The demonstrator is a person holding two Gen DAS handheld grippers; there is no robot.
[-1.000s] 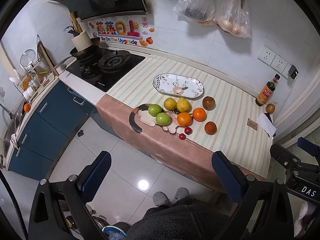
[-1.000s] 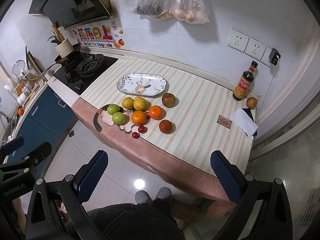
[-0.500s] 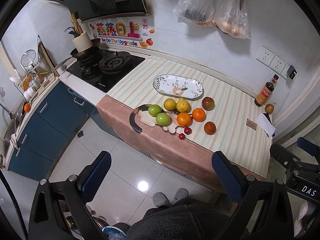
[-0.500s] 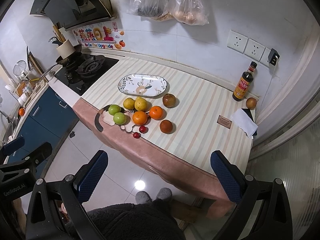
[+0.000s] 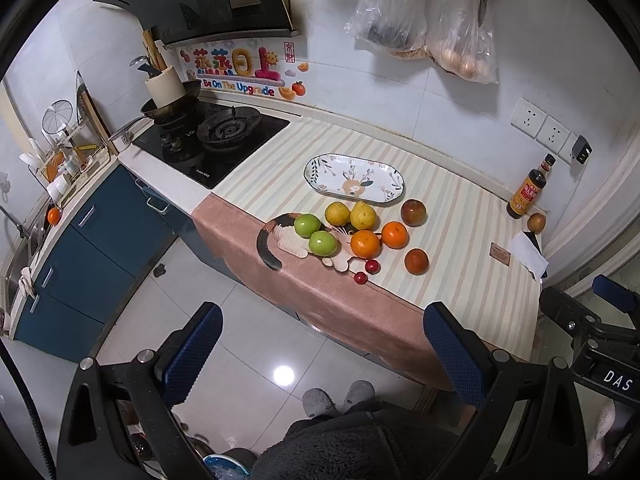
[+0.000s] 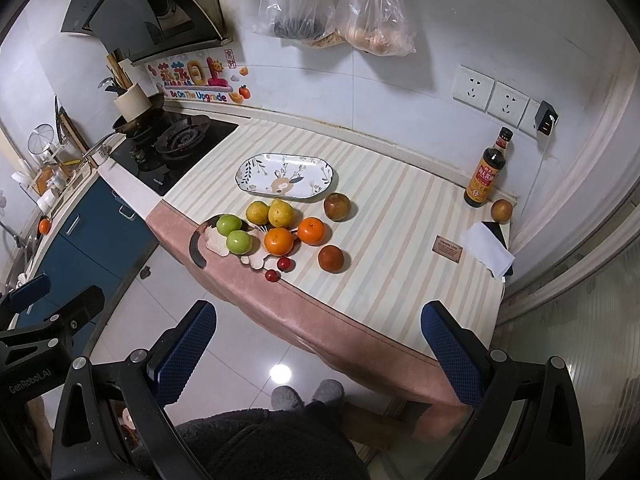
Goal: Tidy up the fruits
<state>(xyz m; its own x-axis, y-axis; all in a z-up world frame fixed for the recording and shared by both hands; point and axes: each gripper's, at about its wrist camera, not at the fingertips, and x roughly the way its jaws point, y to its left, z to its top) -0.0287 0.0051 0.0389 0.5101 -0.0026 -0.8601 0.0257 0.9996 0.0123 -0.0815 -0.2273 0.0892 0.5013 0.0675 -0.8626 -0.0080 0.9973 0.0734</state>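
Judging by looks, every fruit on the striped cloth-covered worktop (image 5: 460,216) is small, round and light enough for a single grip. Both grippers hang well back from it over the tiled floor, the left gripper (image 5: 320,352) and the right gripper (image 6: 316,348) each with jaws wide apart and holding nothing.

The fruit sits in a loose cluster just in front of the empty oval ceramic plate with a deer and leaf print (image 5: 354,178). That plate is glazed, hard and probably breakable, so fruit should be set down on it, not dropped.

- Two smooth green apples (image 5: 315,234) look firm and waxy, likely slippery; grip them across the widest part.
- Two yellow, slightly lumpy citrus fruits (image 5: 351,215) and two bright orange mandarins (image 5: 379,239) have dimpled peel that should give the textured blue pads some purchase, but soft flesh, so squeeze lightly.
- Two dark reddish-brown round fruits (image 5: 414,236) stand a little apart to the right; I cannot tell their kind or firmness.
- Two tiny glossy red cherry-like fruits (image 5: 366,271) lie near the worktop's front edge. They would roll easily and bruise, and need the jaws nearly closed.

Several fruits touch their neighbours, so the outlying ones look easiest to take first.
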